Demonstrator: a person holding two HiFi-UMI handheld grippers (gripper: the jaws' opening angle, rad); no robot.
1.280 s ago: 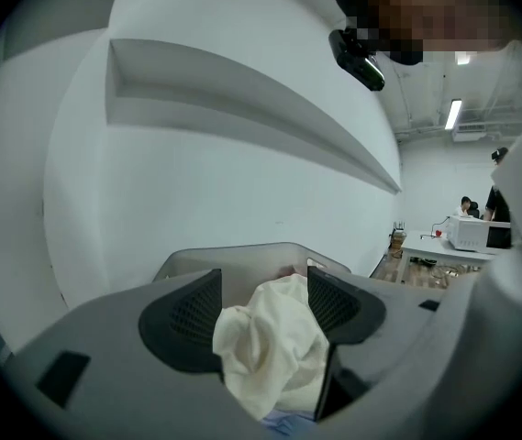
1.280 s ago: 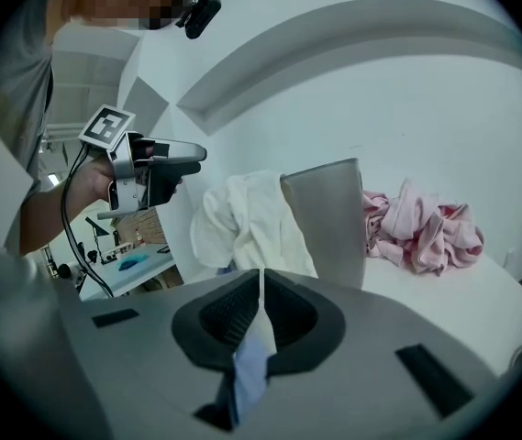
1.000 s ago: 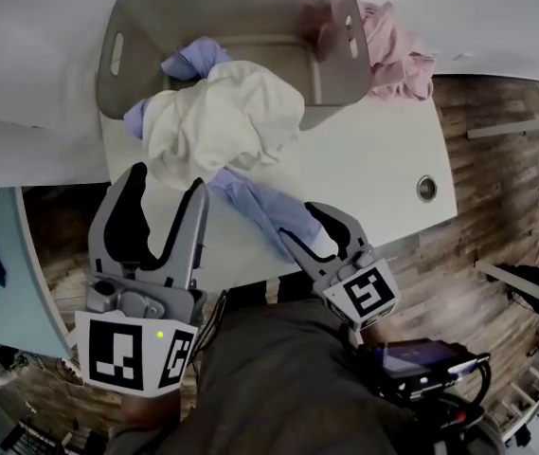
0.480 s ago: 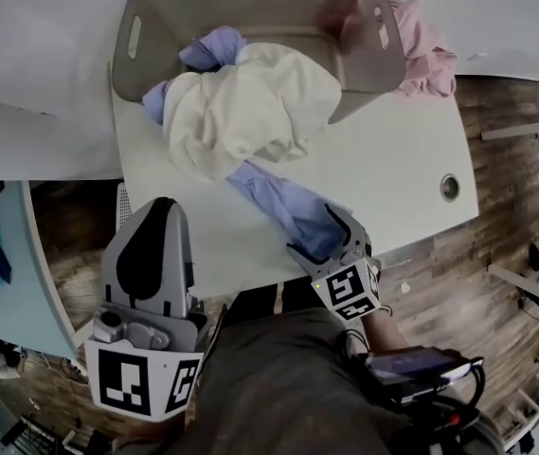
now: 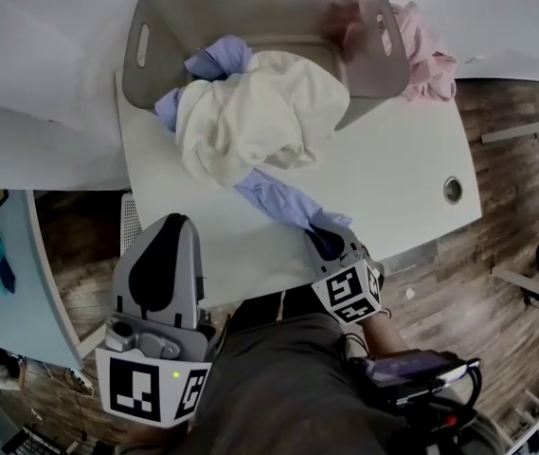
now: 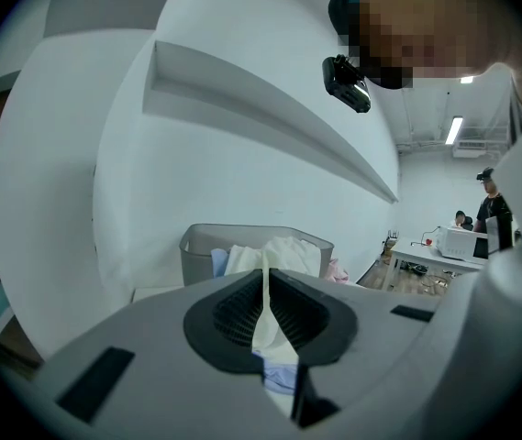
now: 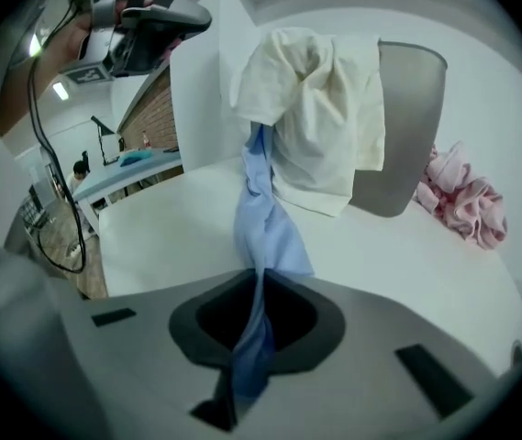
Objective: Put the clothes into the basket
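Only its own view shows the right gripper [image 7: 259, 282] just closed on the blue shirt [image 7: 265, 223]; the left gripper [image 6: 266, 282] is pinched together, empty.

No legible txt, labels, brands, nos. or signs in any view.

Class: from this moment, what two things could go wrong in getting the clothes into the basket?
The right gripper, whose jaws have just closed, pinches only the tail end of the blue garment; it may slip free when lifted. The cream garment lies over the blue one on the basket rim, so pulling might drag it onto the table.
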